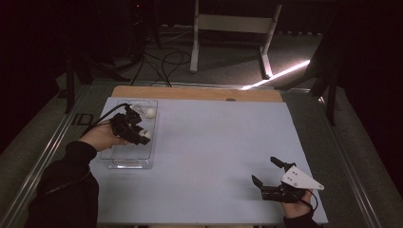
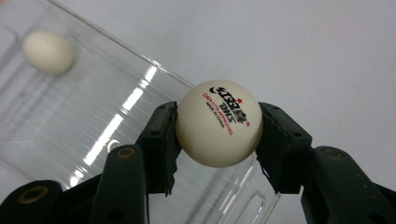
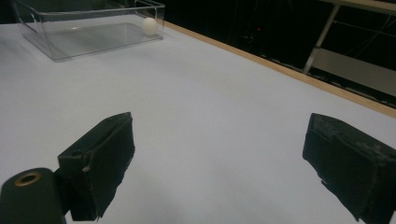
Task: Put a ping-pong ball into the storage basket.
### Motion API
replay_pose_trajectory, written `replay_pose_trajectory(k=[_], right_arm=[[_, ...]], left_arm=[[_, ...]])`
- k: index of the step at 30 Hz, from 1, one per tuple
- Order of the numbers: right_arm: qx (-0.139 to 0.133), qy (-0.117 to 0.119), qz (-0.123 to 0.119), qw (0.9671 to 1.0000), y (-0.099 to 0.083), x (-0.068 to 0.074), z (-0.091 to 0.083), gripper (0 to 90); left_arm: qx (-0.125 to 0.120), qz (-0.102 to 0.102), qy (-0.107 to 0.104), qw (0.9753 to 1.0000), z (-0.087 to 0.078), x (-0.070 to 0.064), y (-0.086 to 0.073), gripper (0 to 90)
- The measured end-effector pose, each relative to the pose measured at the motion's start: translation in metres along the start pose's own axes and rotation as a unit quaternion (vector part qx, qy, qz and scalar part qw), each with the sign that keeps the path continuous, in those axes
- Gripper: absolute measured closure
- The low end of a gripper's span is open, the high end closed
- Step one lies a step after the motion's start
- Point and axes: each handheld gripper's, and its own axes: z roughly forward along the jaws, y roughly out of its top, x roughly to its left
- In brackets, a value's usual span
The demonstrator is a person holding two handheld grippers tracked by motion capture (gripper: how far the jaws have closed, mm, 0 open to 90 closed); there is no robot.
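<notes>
My left gripper (image 1: 142,135) hangs over the clear plastic bin (image 1: 128,162) at the table's left, shut on a white ping-pong ball (image 2: 219,123) with printed lettering; the ball (image 1: 147,135) sits between the jaws above the bin's right wall (image 2: 140,88). A second white ball (image 1: 150,112) lies in the bin's far corner, blurred in the left gripper view (image 2: 48,51) and seen through the bin wall in the right gripper view (image 3: 150,26). My right gripper (image 1: 265,172) rests near the table's front right, open, with nothing between its fingers (image 3: 100,163).
The table is covered by a pale blue-white mat (image 1: 214,152) with a wooden strip (image 1: 190,93) along its far edge. Behind it stand a white frame's legs (image 1: 266,52) and cables on the floor. The clear bin (image 3: 88,35) stands far off in the right gripper view.
</notes>
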Motion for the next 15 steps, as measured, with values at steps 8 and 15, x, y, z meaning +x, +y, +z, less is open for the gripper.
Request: replay_pose_trajectory(k=[8,15], right_arm=[[-0.001,0.000,0.001,1.0000,0.000,0.000,0.000,9.2],[-0.001,0.000,0.000,1.0000,0.000,0.000,0.000,9.2]], left_arm=[[0.012,-0.013,-0.002,0.9998,0.008,0.004,-0.005,51.9],[0.034,-0.013,-0.007,0.9993,0.018,0.004,-0.007,51.8]])
